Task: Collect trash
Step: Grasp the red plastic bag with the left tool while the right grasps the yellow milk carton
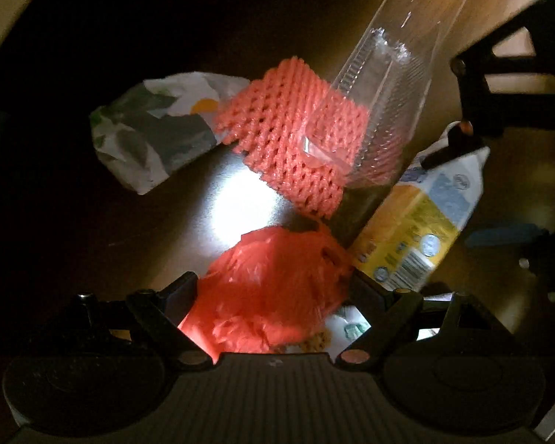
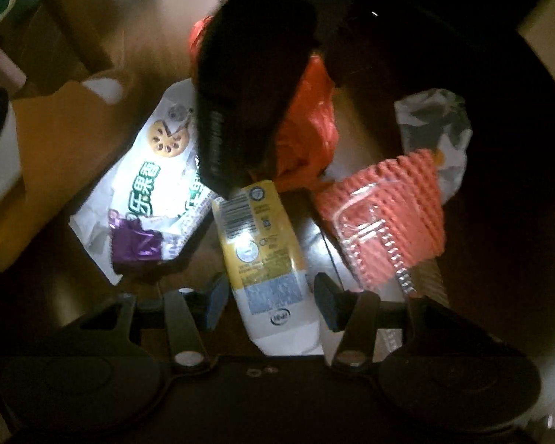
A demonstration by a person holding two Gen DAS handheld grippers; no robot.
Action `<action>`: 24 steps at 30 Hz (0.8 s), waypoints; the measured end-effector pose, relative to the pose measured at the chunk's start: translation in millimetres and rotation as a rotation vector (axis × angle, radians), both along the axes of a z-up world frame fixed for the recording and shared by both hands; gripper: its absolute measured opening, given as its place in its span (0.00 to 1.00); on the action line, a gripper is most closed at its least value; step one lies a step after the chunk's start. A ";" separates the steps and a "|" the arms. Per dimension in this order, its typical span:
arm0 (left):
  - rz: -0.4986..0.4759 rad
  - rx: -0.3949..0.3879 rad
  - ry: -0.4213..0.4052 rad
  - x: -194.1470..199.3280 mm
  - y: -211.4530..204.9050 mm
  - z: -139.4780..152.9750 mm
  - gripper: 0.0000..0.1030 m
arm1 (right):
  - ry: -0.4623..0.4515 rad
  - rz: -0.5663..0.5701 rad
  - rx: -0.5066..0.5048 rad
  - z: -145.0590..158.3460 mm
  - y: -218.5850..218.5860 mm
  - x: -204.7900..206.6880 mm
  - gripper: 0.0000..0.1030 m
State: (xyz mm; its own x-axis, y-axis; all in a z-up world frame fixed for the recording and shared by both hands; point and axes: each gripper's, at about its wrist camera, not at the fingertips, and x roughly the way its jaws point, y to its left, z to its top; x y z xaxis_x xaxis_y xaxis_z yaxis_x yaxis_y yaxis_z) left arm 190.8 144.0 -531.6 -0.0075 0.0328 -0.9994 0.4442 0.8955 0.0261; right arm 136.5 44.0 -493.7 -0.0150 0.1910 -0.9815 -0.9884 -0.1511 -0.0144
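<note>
My left gripper is open, its jaws on either side of a crumpled red plastic bag. My right gripper is open around the lower end of a yellow and white carton; the fingers do not seem to press it. The carton also shows in the left wrist view. A red foam fruit net lies under a clear plastic clamshell. The net and the red bag show in the right wrist view, the bag partly hidden by the dark left gripper body.
A crumpled white and grey wrapper lies at the far left; it also shows in the right wrist view. A white snack bag with green letters and a purple wrapper lie left of the carton. Everything rests on a dark shiny surface.
</note>
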 end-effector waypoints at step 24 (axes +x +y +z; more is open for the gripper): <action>0.270 -0.115 0.059 16.2 45.7 -21.7 0.46 | -0.003 -0.092 -0.077 -9.3 5.1 2.5 0.50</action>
